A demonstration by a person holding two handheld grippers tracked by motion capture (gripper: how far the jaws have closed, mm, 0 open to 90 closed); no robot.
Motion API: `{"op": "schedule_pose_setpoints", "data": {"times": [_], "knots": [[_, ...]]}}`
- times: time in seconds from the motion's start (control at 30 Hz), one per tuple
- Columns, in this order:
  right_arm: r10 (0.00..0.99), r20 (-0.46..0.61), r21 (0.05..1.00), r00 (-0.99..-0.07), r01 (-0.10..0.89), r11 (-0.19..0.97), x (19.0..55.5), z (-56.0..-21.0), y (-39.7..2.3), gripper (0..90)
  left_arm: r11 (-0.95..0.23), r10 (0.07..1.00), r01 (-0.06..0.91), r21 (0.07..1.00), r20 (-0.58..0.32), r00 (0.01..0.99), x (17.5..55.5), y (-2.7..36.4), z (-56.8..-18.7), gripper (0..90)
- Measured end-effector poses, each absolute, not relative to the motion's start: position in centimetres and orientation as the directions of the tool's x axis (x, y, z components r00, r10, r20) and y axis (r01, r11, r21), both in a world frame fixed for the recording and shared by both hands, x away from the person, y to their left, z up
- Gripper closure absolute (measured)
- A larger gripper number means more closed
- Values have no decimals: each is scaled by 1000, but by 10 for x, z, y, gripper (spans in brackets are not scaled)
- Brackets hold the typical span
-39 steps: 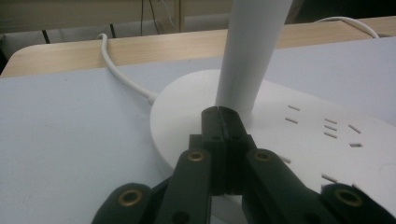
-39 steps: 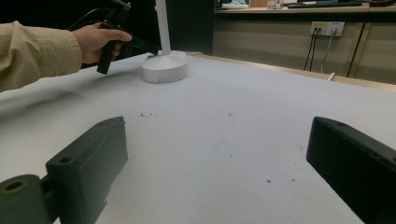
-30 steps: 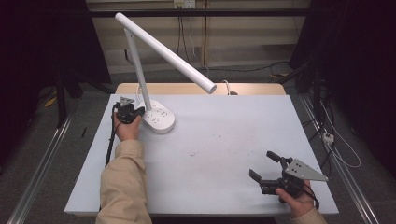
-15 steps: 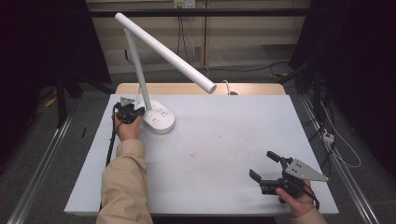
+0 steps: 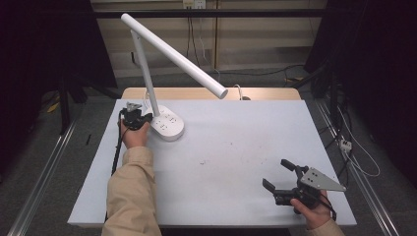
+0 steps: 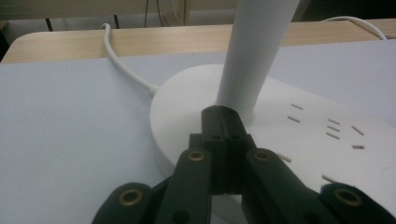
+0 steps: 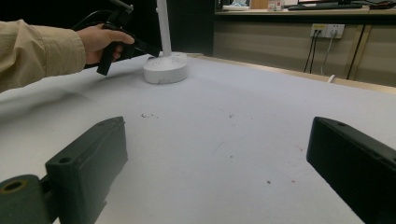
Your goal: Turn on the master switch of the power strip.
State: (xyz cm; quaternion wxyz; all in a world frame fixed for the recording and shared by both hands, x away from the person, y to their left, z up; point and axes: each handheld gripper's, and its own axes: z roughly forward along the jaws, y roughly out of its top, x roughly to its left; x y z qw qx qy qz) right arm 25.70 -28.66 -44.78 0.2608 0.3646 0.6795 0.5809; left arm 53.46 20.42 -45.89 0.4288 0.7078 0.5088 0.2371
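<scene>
At the table's far left, we see the left gripper (image 6: 218, 112) with jaws pressed together, tips on the lamp base (image 6: 299, 140) against its stem. Near the front edge, the right gripper (image 5: 278, 177) gapes wide, empty; its own view shows bare tabletop (image 7: 224, 140) between the jaws.

Lamp base (image 5: 167, 126) sat on table (image 5: 236, 147), far left part. Stem (image 5: 146, 69) rose from base; lamp arm (image 5: 177, 56) slanted down toward right above table. Left gripper (image 5: 142, 119) lay just left of base, tips over base edge at stem foot. Right gripper (image 5: 278, 176) sat at near right corner, well apart from lamp. Cord (image 6: 126, 65) ran from base to far edge.
</scene>
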Motion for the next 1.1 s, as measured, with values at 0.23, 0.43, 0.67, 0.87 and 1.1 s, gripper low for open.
{"op": "schedule_pose_setpoints", "data": {"times": [0.23, 0.43, 0.67, 0.87, 1.1], "knots": [[799, 68, 979, -598, 193, 60, 257, -448, -286, 47, -131, 926, 514, 848, -81, 370, 534, 203, -458, 900], [801, 70, 980, -594, 191, 56, 257, -447, -286, 47, -143, 924, 506, 851, -68, 375, 533, 198, -457, 900], [801, 70, 980, -595, 189, 55, 257, -446, -286, 46, -137, 924, 489, 861, -68, 377, 531, 195, -457, 900], [799, 70, 981, -597, 187, 54, 258, -446, -285, 47, -122, 917, 491, 862, -92, 388, 530, 195, -456, 838], [801, 69, 981, -594, 188, 56, 258, -446, -286, 47, -117, 908, 487, 865, -106, 405, 526, 191, -450, 689]]}}
